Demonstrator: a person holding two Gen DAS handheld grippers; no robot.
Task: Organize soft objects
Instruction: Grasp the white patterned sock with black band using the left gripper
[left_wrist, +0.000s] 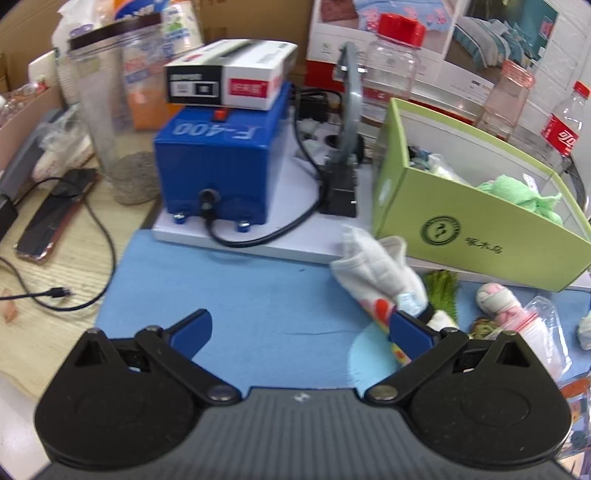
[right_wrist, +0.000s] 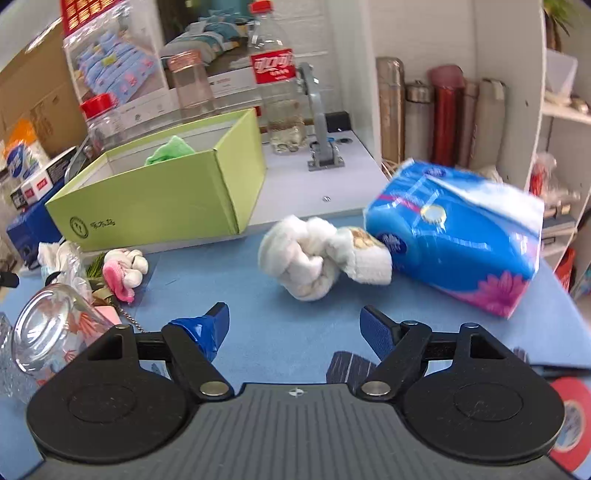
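We see the right tool (right_wrist: 294, 330) spread wide with nothing between its fingers, above the blue surface (right_wrist: 258, 325). Just ahead lies a white knotted cloth (right_wrist: 314, 258), touching a blue tissue pack (right_wrist: 461, 243). The left tool (left_wrist: 301, 330) also gapes empty. The green box (right_wrist: 155, 199) holds a green cloth (right_wrist: 170, 149).

Blurred throughout in the left view: box (left_wrist: 236, 74) label unreadable, jar (left_wrist: 393, 59) at one o'clock smeared. Green cloth (left_wrist: 524, 192) half sunk behind carton (left_wrist: 461, 221) wall; contents deeper inside too small to tell. White cloth (left_wrist: 376, 269) partly covered by the left gripper's (left_wrist: 301, 328) right finger (left_wrist: 406, 332). Bag (left_wrist: 543, 328) cut at three o'clock. In the right view, tissue pack (right_wrist: 454, 240) smeared at two o'clock, print illegible. Glass (right_wrist: 48, 328) cut at nine o'clock. Tape roll (right_wrist: 572, 417) cut at four o'clock. Dark striped item (right_wrist: 347, 365) mostly hidden behind the right gripper (right_wrist: 295, 328).
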